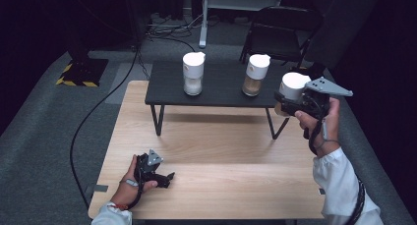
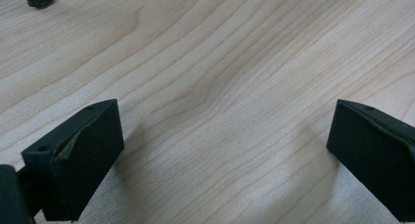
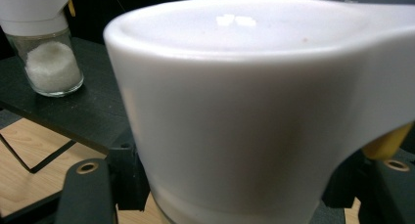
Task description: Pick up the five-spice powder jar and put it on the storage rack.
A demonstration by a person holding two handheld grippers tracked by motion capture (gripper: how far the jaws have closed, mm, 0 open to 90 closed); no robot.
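Near the front-left corner of the wooden bench [image 1: 221, 151], the left claw [image 1: 167, 178] rests low on the bare wood in the person's left hand [image 1: 129, 183]; in the left gripper view its two black jaws stand wide apart with nothing but wood grain between them. Farther back and to the right, past the bench's right edge, the right hand [image 1: 322, 122] holds the right claw [image 1: 279, 103] raised in the air, and that claw is closed around a jar with a white lid [image 1: 291, 87]. In the right gripper view the white lid [image 3: 254, 101] sits right up against the camera, blurred, between the two jaws, which press it from either side. The jar hangs just off the right end of a small black table [image 1: 216, 90] standing at the far edge of the bench. On that black table, well apart from the claw, stands a jar of brown powder [image 1: 255, 75] towards the right end, and a jar of white grains [image 1: 193, 73] nearer the middle, both upright with white lids.
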